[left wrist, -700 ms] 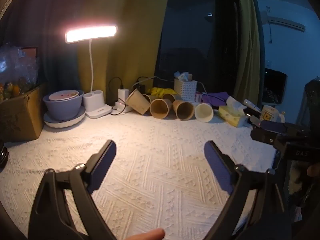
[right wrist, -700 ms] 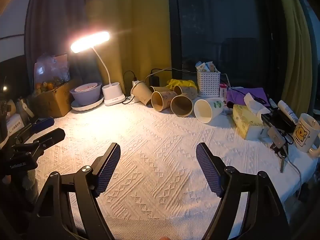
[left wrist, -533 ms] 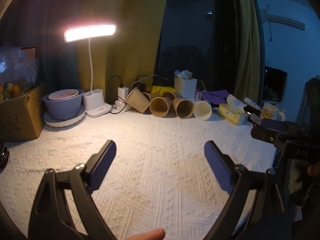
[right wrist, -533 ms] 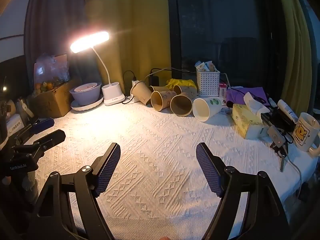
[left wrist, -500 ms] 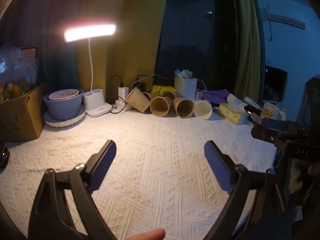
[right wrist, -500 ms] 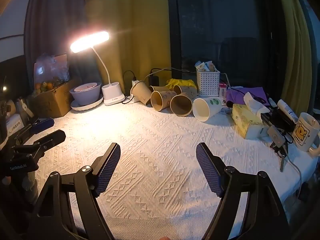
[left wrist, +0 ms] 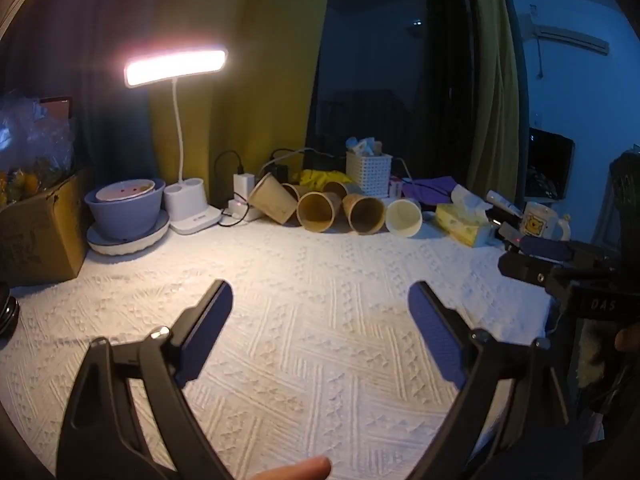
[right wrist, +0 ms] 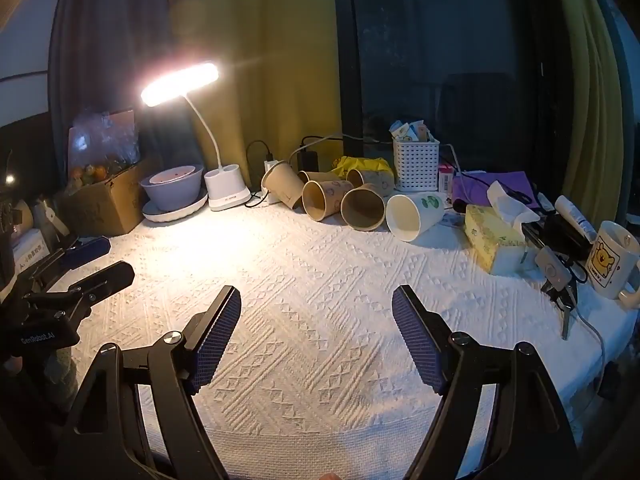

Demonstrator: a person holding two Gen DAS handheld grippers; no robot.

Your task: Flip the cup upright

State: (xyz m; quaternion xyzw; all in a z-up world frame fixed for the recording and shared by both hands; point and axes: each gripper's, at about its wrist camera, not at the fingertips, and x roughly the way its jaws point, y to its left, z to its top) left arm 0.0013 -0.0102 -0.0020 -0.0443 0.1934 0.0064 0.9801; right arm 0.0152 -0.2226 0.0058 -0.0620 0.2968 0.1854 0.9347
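Observation:
Several paper cups lie on their sides in a row at the back of the table. Brown cups [left wrist: 316,211] [right wrist: 362,207] have their mouths toward me. A white cup with green print [right wrist: 414,215] [left wrist: 404,216] lies at the right end of the row. My left gripper [left wrist: 320,300] is open and empty above the white tablecloth, well short of the cups. My right gripper [right wrist: 316,304] is open and empty too, also well short of them. Each gripper shows at the edge of the other's view.
A lit desk lamp [right wrist: 224,192], a purple bowl on a plate [right wrist: 174,192] and a cardboard box [right wrist: 104,204] stand back left. A white basket [right wrist: 416,164], tissue box [right wrist: 494,240], keys [right wrist: 556,276] and bear mug [right wrist: 610,260] crowd the right side.
Both grippers have eased slightly back or steadied; the cups look marginally farther. The jaws stay open and nothing on the table has moved.

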